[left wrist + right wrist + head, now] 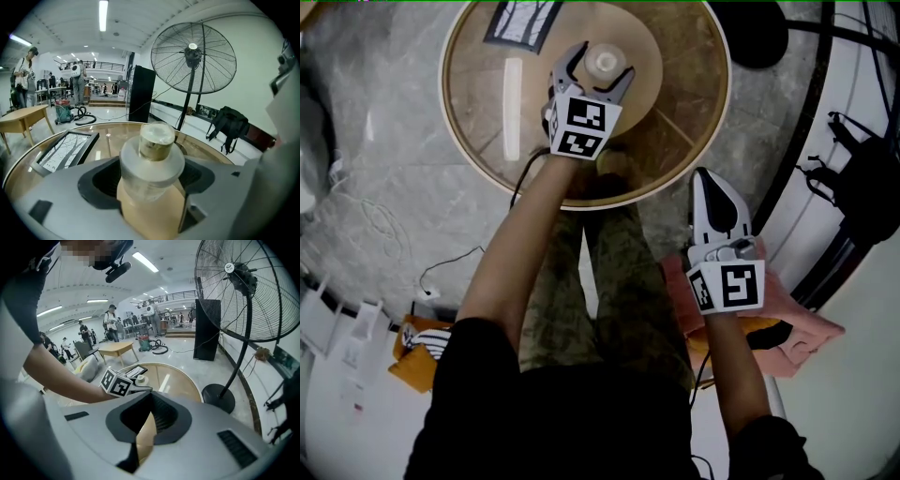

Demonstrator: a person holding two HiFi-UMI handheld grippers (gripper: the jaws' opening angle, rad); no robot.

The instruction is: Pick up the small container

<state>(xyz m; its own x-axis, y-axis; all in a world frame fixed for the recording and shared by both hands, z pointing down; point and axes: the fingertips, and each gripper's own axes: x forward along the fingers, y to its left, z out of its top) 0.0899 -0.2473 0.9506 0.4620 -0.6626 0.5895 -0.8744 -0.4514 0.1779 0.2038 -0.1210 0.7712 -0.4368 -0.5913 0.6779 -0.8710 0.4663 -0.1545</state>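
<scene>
The small container [605, 61] is a translucent little bottle with a wide pale collar and a frosted cap. It stands upright near the middle of the round glass table [487, 159]. My left gripper [604, 66] reaches over the table with its jaws spread wide, one on each side of the container [152, 159]. A dark gap shows on both sides, and I see no pad pressing on it. My right gripper [705, 178] hangs off the table's near right edge over my lap, its jaws [150, 397] closed together with nothing in them.
A black-framed picture [522, 21] lies flat on the table's far left part. A tall pedestal fan [193, 56] stands beyond the table, its base [755, 33] on the floor at the right. A black bag [862, 178] and a pink cloth [797, 328] are at the right.
</scene>
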